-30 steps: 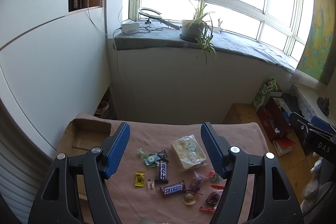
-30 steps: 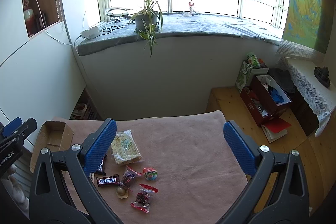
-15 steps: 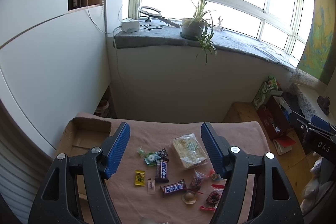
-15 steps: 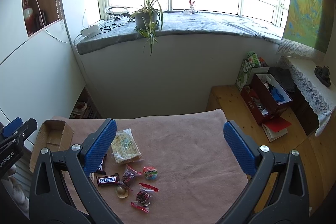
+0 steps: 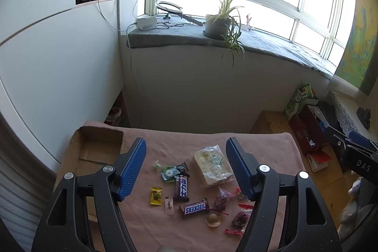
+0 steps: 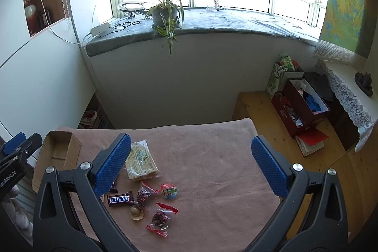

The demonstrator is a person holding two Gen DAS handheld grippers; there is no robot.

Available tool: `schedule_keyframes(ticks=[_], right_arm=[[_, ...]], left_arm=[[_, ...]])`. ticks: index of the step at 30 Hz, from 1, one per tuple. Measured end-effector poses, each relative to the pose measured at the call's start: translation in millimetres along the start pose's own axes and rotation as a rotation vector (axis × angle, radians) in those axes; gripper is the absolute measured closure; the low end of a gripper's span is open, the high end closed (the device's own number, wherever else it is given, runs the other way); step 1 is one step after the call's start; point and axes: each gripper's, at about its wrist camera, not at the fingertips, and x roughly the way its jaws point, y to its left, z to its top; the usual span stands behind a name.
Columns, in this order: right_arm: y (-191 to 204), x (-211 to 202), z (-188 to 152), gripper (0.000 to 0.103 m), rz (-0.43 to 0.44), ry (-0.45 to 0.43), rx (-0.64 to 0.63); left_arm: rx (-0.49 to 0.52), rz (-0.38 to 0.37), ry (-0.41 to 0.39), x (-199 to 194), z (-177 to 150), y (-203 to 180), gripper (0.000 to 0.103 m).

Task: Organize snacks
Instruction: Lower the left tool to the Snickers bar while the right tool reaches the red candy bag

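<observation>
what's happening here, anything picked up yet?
Nothing picked up yet. A person holds both grippers above the table, both open and empty. The left gripper hangs over the pile of snacks: a Snickers, a cracker pack and small wrapped candies. The right gripper hangs over bare cloth just right of the pile. The cardboard box at the table's left edge looks empty from here.
</observation>
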Motion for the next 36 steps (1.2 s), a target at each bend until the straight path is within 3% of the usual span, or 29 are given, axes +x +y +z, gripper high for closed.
schedule_keyframes(ticks=[9,20,27,30,34,36], right_arm=[[-4,24,-12,0.0,0.001,0.08,-0.032],[-16,80,-70,0.0,0.087,0.318,-0.049],[-1,112,-119,0.0,0.174,0.489,-0.041],[11,126,-143,0.011,0.211,0.565,-0.031],[19,140,-166,0.013,0.243,0.635,0.006],[21,144,-172,0.019,0.253,0.654,0.021]], left_arm=[[-0.002,0.002,0.083,26,-16,14,0.033],[0.038,-0.037,0.261,65,-63,19,0.034],[0.097,-0.114,0.391,90,-95,12,0.056],[0.184,-0.145,0.439,102,-105,4,0.065],[0.292,-0.207,0.493,119,-117,-5,0.079],[0.326,-0.233,0.522,127,-121,-10,0.081]])
